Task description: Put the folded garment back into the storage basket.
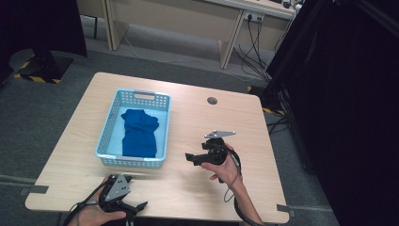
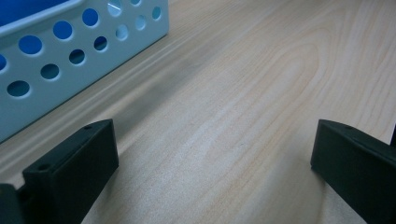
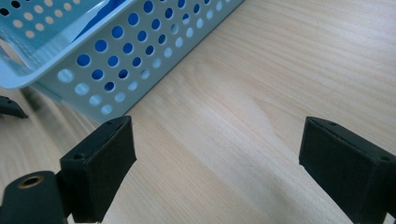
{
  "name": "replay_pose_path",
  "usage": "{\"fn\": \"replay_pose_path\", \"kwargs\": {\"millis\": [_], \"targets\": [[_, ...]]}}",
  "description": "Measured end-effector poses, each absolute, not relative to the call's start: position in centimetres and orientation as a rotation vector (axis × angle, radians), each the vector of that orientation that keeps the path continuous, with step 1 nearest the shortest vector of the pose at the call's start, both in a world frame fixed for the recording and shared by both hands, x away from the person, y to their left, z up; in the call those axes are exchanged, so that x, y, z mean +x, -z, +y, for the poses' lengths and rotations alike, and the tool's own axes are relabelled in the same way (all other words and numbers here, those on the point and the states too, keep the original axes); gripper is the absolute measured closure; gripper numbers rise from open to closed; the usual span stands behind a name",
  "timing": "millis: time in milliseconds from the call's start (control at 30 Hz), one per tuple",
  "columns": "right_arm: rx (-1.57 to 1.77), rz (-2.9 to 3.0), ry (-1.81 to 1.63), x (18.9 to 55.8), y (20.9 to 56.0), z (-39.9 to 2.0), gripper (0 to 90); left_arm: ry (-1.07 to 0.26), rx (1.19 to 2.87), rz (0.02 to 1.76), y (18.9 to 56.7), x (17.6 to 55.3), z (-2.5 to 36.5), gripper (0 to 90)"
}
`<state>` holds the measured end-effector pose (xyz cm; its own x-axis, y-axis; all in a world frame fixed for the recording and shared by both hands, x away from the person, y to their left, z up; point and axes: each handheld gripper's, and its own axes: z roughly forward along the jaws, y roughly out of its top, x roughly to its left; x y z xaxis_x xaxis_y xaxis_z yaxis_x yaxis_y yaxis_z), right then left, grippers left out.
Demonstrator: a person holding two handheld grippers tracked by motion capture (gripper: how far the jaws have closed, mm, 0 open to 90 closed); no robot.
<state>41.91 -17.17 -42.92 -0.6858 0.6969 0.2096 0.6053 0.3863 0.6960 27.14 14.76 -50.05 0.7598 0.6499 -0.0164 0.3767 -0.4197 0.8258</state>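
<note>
Your right gripper (image 1: 190, 157) and left gripper (image 1: 141, 205) both gape, empty, beside the basket (image 1: 107, 136); reach low and you may shove it, missing the blue cloth (image 1: 139, 132).

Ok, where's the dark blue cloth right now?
In the high view, the dark blue folded cloth lies inside the light blue perforated plastic basket on the table's left half, left of the right gripper.

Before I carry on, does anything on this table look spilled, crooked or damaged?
Nothing stands out. The blue cloth lies loosely bunched inside the basket, which sits flat on the table. Both grippers are open and empty.
</note>
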Motion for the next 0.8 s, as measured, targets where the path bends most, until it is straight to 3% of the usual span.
{"fn": "replay_pose_path", "kwargs": {"millis": [800], "targets": [[1.198, 2.517, -1.159, 40.7, 43.4, -18.8, 11.4, -0.385, 2.056, 0.769, 50.1, 27.1, 14.8, 0.0]]}}
